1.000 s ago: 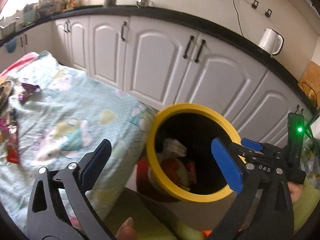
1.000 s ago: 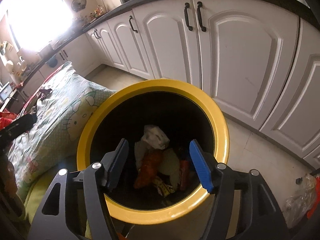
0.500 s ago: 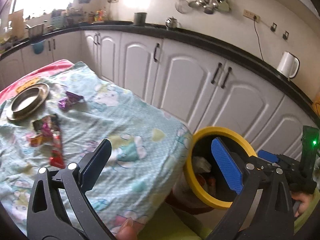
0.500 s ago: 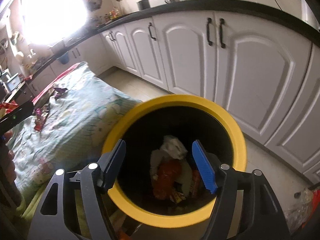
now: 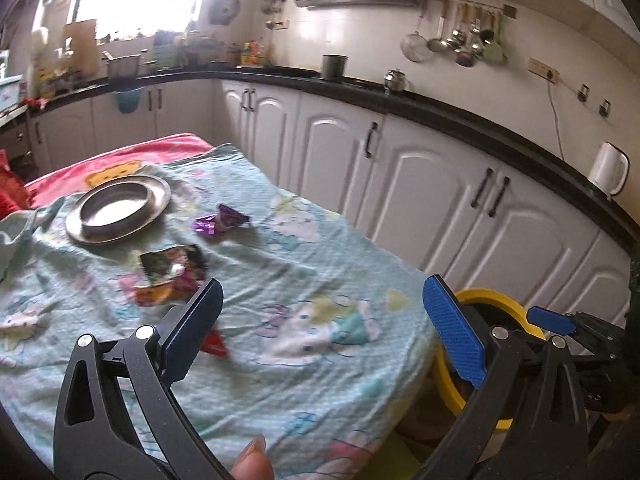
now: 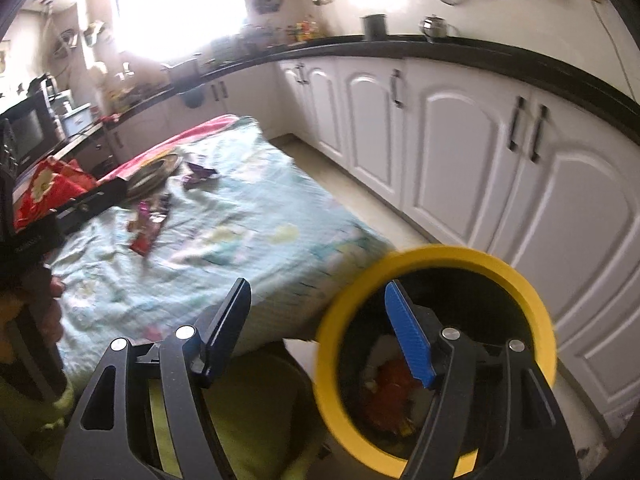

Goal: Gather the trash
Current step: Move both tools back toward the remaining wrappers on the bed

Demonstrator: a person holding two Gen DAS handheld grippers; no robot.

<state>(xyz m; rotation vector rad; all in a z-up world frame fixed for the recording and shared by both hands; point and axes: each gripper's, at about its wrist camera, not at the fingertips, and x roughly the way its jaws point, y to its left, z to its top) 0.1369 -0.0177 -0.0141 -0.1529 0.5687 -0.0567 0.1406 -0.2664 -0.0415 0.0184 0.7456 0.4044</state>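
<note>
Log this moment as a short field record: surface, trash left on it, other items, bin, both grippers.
surface: table under a light blue cartoon-print cloth
trash left: purple wrapper; pile of colourful wrappers; red wrapper partly behind a finger
other items: steel plate at the far end
bin: yellow-rimmed bin on the floor beside the table, trash inside
left gripper: open, nothing between its fingers
right gripper: open, empty, above the bin's edge

Both the left gripper [image 5: 320, 328] and the right gripper [image 6: 320, 320] point forward and downward, jaws spread wide with nothing between them.
</note>
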